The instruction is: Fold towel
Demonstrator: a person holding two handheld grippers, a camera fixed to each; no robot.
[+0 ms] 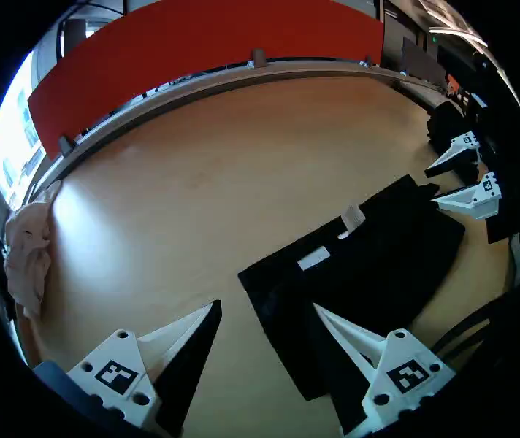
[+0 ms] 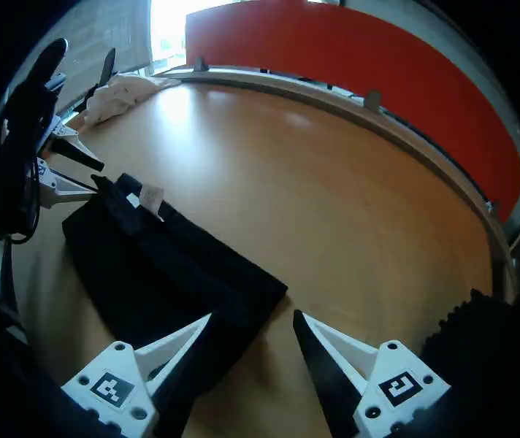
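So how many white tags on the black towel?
2 on the black towel: a raised tag at its far edge, a flat tag nearer the camera. Folds may hide others.

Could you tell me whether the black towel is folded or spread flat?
Partly folded: the black towel lies on the table with one layer doubled over another, its edges stepped.

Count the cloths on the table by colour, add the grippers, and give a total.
Black towel: 1
Pale cloth: 1
Grippers: 2 (left gripper, right gripper)
Total: 4
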